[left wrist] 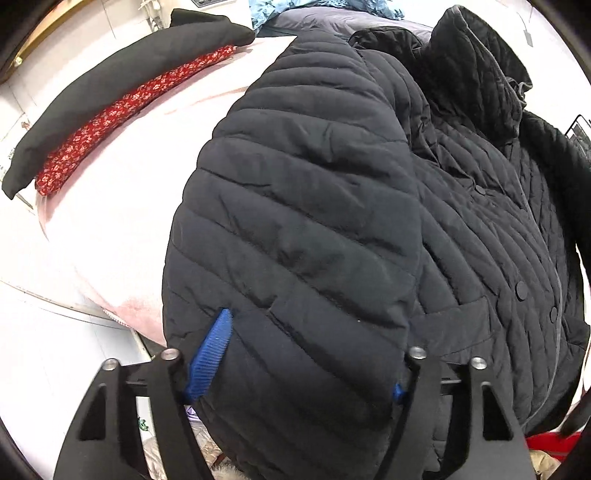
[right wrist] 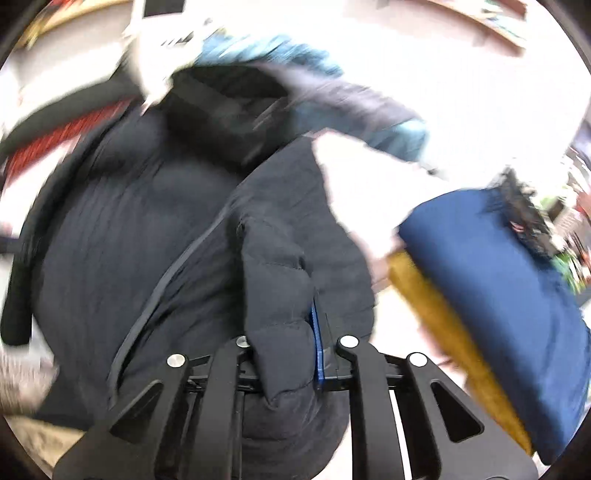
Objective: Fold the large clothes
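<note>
A black quilted puffer jacket (left wrist: pixel 332 192) lies on a pale pink bed (left wrist: pixel 122 206), collar toward the far side. A folded part, seemingly a sleeve, lies over its front. My left gripper (left wrist: pixel 303 369) has its blue-padded fingers (left wrist: pixel 212 354) spread wide around the near end of that folded part. In the blurred right wrist view the same jacket (right wrist: pixel 147 229) fills the left. My right gripper (right wrist: pixel 291 354) is shut on a bunched fold of the jacket, with a blue pad (right wrist: pixel 317 350) showing beside it.
A folded black garment (left wrist: pixel 122 88) on a red floral one (left wrist: pixel 122 122) lies at the bed's far left. Light blue cloth (left wrist: pixel 295 9) is at the back. A dark blue garment (right wrist: pixel 491 280) over a mustard one (right wrist: pixel 439 317) sits to the right.
</note>
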Demonstrator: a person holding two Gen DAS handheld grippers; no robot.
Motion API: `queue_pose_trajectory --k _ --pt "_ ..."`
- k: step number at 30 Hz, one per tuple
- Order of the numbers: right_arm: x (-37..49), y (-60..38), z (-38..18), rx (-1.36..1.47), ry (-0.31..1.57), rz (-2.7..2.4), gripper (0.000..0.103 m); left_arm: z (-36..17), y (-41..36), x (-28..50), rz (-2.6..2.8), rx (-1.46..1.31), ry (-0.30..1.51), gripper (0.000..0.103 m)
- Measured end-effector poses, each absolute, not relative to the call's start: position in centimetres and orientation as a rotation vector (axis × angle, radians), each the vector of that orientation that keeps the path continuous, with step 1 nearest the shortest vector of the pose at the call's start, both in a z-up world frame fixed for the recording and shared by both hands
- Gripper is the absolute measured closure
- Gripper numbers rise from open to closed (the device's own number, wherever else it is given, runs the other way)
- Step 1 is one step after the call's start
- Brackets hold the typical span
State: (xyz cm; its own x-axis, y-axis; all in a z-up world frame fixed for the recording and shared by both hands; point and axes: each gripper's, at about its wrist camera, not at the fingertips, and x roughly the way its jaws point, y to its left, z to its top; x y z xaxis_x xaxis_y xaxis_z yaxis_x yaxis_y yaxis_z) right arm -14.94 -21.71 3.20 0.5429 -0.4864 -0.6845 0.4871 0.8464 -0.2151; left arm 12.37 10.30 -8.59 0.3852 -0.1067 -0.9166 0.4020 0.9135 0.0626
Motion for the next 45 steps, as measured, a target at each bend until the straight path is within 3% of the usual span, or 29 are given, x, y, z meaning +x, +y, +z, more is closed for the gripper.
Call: queue_pose_trajectory --k 3,4,7,10,13,14,15,16,18,19,22,29,33,35,39,45 --pt "-15.8 -27.3 7.3 -0.060 0.727 -0.739 0.092 -7.3 10.7 13.7 -0.298 0.315 1.094 0.075" --pt "-16.1 -29.6 8.7 -0.062 0.703 -0.778 0.092 -6.3 10.9 14.3 -0.279 0.322 1.066 0.080" --pt "-16.2 -36.1 11.3 -0.019 0.686 -0.847 0.092 -3.3 12.1 17.8 -0.173 0.399 0.966 0.087" --pt "-15.1 -41.6 12.2 0.045 0.715 -0.861 0.092 -0.9 14.1 23.4 -0.058 0.408 0.898 0.088" --pt "-13.7 -47.1 10.8 0.158 0.743 -0.914 0.077 -0.4 17.8 30.9 0.048 0.273 0.960 0.087" --pt "-13.4 -49.0 9.6 0.209 0.793 -0.944 0.051 -0.4 18.8 32.6 0.075 0.238 0.974 0.085" --pt "-13.1 -50.5 8.1 0.263 0.822 -0.971 0.021 -0.5 19.8 34.4 0.106 0.193 0.985 0.073" --pt "-13.5 -51.9 6.8 0.342 0.811 -0.977 0.015 -0.5 20.8 35.8 0.162 0.161 0.991 0.044" --pt "-15.1 -53.6 5.1 0.474 0.789 -0.951 0.011 -0.1 22.3 36.9 0.276 0.130 0.944 0.009" --pt "-15.8 -54.6 3.8 0.550 0.795 -0.947 0.010 0.3 23.0 37.1 0.299 0.105 0.903 0.006" --pt "-18.0 -55.3 1.8 0.713 0.732 -0.925 0.010 1.8 26.3 37.3 0.349 -0.040 0.829 0.006" --pt "-21.6 -55.7 4.4 0.893 0.546 -0.887 0.009 6.0 32.9 34.3 0.450 -0.398 0.653 0.006" --pt "-20.5 -54.7 5.2 1.021 0.544 -0.663 0.007 6.4 30.4 33.5 0.288 -0.301 0.737 0.006" --pt "-20.0 -54.6 5.1 1.051 0.651 -0.622 0.006 6.0 27.5 32.8 0.215 -0.205 0.768 0.006" --pt "-22.1 -51.5 8.8 0.802 0.638 -0.902 0.006 4.4 22.9 27.4 0.058 -0.134 0.803 0.006" --pt "-18.3 -43.1 11.8 0.351 0.646 -0.757 0.006 0.3 14.8 24.7 -0.200 0.038 0.889 0.006"
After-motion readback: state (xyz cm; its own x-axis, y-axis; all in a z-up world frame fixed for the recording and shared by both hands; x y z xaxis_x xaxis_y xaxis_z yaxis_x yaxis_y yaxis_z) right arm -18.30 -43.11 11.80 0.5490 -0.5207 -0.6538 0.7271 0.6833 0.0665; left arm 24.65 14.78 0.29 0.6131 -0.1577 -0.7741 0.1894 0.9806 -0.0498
